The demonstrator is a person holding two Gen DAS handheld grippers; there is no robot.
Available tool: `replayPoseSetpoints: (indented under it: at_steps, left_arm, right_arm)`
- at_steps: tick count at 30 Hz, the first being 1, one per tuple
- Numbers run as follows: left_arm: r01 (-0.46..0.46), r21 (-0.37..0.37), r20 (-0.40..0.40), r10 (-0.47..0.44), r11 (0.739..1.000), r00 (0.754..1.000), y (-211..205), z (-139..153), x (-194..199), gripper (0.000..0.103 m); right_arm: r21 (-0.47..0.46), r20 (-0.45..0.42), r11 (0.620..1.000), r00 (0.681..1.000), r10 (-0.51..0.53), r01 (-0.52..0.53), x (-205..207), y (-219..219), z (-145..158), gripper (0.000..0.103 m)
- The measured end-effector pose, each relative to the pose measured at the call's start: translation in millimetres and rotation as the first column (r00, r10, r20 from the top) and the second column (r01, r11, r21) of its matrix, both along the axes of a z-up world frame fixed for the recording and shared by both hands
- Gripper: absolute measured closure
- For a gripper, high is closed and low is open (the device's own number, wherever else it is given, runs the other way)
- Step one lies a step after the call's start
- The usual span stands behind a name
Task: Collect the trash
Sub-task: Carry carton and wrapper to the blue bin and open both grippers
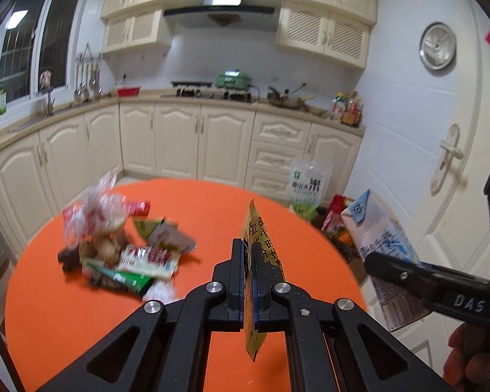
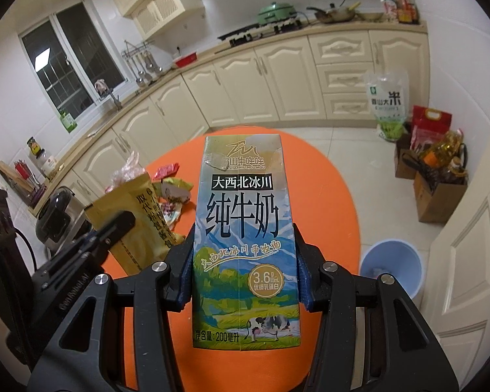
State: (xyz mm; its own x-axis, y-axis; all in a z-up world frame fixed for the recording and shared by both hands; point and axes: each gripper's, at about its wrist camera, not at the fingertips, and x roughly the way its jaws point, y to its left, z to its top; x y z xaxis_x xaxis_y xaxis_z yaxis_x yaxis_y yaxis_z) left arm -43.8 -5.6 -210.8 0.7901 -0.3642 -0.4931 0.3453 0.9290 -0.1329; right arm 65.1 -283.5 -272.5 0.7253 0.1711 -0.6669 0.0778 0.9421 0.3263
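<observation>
My left gripper (image 1: 248, 251) is shut on a flat yellow snack wrapper (image 1: 256, 228), held edge-on above the round orange table (image 1: 212, 202). My right gripper (image 2: 245, 245) is shut on a blue-and-green milk carton (image 2: 245, 215), held upright above the table's right side. The carton also shows in the left wrist view (image 1: 380, 245) to the right, off the table's edge. The yellow wrapper (image 2: 137, 215) and the left gripper (image 2: 114, 228) show at the left of the right wrist view. A pile of wrappers and plastic bags (image 1: 121, 248) lies on the table's left part.
A light blue bin (image 2: 390, 268) stands on the floor right of the table. Paper bags with bottles (image 2: 437, 176) and a rice bag (image 2: 387, 104) stand by the cabinets. A white door (image 1: 447, 163) is at the right.
</observation>
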Motion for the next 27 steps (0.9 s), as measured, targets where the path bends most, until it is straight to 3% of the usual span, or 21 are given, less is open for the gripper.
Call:
replayPoseSetpoints:
  at_steps: [7, 14, 20, 27]
  left_arm:
    - [0.094, 0.011, 0.061, -0.095, 0.995, 0.994, -46, 30, -10, 0.103]
    - [0.229, 0.009, 0.056, -0.23, 0.973, 0.972, -115, 35, 0, 0.103]
    - [0.336, 0.011, -0.031, -0.335, 0.942, 0.942, -180, 11, 31, 0.103]
    - [0.417, 0.035, -0.177, -0.405, 0.908, 0.897, -249, -31, 77, 0.103]
  right_arm:
    - [-0.021, 0.074, 0.998, 0.995, -0.059, 0.061, -15, -38, 31, 0.057]
    - [-0.042, 0.102, 0.979, 0.976, -0.194, 0.199, -32, -107, 46, 0.057]
    - [-0.025, 0.047, 0.953, 0.952, -0.302, 0.303, -35, -178, 24, 0.057]
    - [0.013, -0.099, 0.928, 0.924, -0.37, 0.373, -20, -251, -44, 0.057]
